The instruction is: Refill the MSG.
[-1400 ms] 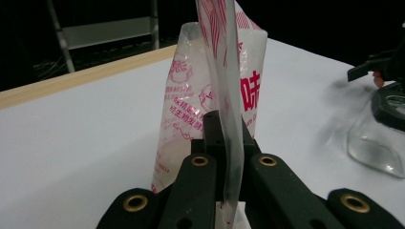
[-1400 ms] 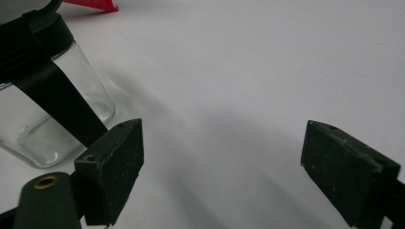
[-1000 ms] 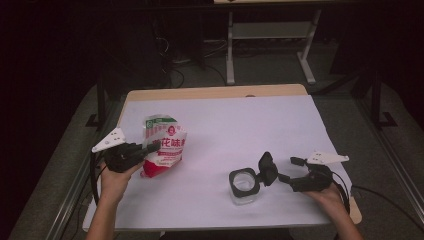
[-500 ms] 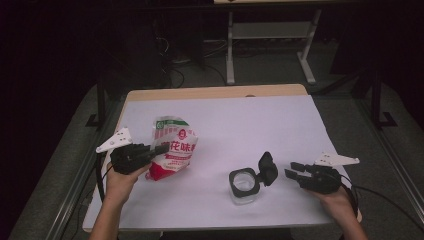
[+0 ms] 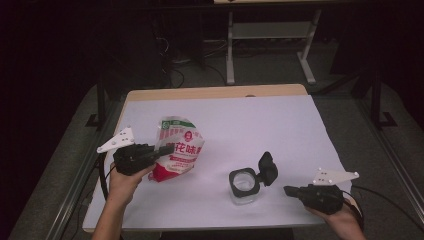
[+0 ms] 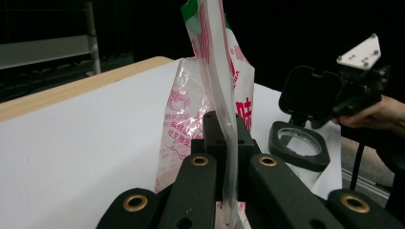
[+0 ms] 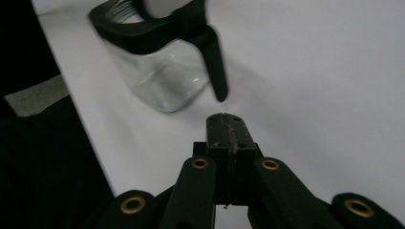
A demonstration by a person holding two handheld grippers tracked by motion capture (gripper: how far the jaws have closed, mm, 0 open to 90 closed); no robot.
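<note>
White sheeting covers the table (image 5: 280, 125); on its left part a red-and-white bag (image 5: 178, 148) stands pinched at its edge by the left gripper (image 5: 159, 151). Well to the right sits a glass jar (image 5: 244, 186), black lid (image 5: 267, 168) flipped open. Beyond it, the right gripper (image 5: 289, 190) has just closed on nothing.

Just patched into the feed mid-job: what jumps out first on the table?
The red, white and green snack bag stands out at the left of the white table cover, its edge pinched in the left gripper. Right of centre stands a clear glass jar with its black flip lid open. The right gripper sits apart from it, jaws shut on nothing.
</note>
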